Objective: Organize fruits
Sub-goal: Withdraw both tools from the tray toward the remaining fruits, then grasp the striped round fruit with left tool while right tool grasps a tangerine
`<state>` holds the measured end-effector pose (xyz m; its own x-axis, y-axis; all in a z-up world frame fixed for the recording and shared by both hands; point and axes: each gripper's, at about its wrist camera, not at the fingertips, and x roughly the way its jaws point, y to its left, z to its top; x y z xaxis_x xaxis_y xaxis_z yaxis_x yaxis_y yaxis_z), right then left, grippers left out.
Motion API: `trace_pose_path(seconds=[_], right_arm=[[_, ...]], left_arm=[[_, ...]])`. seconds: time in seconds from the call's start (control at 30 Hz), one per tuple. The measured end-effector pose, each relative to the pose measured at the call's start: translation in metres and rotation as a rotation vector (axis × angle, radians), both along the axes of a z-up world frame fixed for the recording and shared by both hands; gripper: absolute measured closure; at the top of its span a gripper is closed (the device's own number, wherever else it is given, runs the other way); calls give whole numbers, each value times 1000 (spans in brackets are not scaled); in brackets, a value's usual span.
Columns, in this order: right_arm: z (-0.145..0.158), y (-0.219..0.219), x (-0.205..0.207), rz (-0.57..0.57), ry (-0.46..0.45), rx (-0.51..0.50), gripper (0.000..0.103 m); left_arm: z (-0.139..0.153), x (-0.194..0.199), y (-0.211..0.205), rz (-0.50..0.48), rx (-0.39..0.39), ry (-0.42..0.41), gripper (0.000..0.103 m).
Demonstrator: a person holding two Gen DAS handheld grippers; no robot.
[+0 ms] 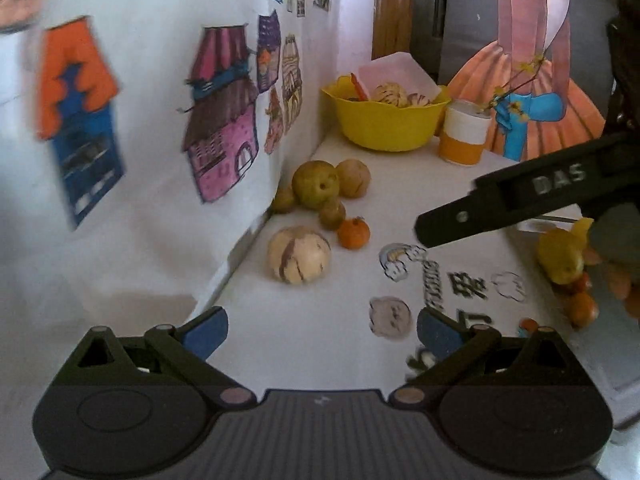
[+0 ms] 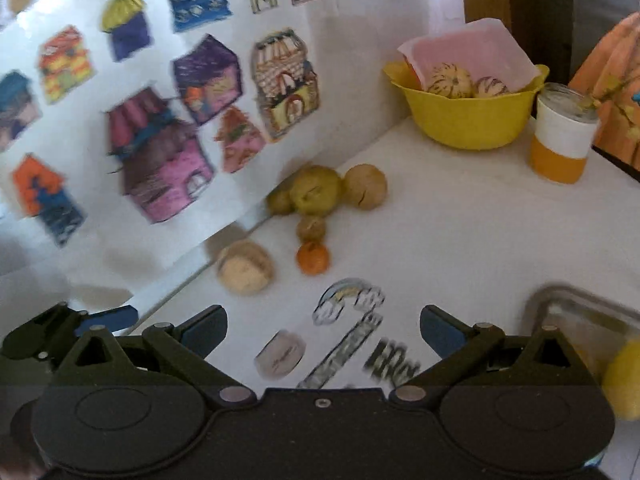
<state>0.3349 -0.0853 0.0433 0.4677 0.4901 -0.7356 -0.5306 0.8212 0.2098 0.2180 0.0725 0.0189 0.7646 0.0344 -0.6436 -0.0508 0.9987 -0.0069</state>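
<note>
Both grippers stand with fingers apart and hold nothing. The loose fruit lies against the wall at the far left of the table (image 1: 304,320); the striped melon (image 1: 299,255) is the closest piece, ahead and slightly left of the left gripper (image 1: 322,330). The right gripper (image 2: 323,330) faces the same melon further to its left (the left gripper appears nearer). The yellow bowl (image 1: 384,128) stands beyond, at the back.

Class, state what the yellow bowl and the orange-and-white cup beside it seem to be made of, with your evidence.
Yellow bowl: probably plastic, judging by its uniform bright colour, thin wavy rim and soft sheen. Orange-and-white cup: possibly paper or plastic, with matte colour bands and a shiny, maybe foil or film, top; the blur leaves it open.
</note>
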Motion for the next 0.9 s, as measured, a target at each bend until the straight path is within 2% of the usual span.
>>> trace_pose_path(seconds=[0.17, 0.23, 0.37, 0.5, 0.63, 0.7, 0.9], right_arm=[[-24, 10, 40, -26, 25, 28, 14], [-34, 13, 50, -33, 43, 41, 18], [-47, 20, 62, -12, 68, 56, 26], [-52, 30, 65, 21, 72, 56, 37], [-52, 40, 64, 53, 43, 52, 44], [-52, 44, 62, 74, 33, 52, 51], [-53, 49, 60, 110, 20, 59, 65]], left_arm=[[-12, 34, 3, 46, 27, -14, 1], [-15, 39, 1, 39, 31, -26, 1], [-22, 48, -8, 29, 90, -47, 2], [-27, 56, -11, 30, 125, -55, 10], [-32, 61, -8, 46, 125, -54, 21], [-33, 63, -5, 58, 120, -58, 27], [-38, 68, -1, 64, 110, -48, 39]])
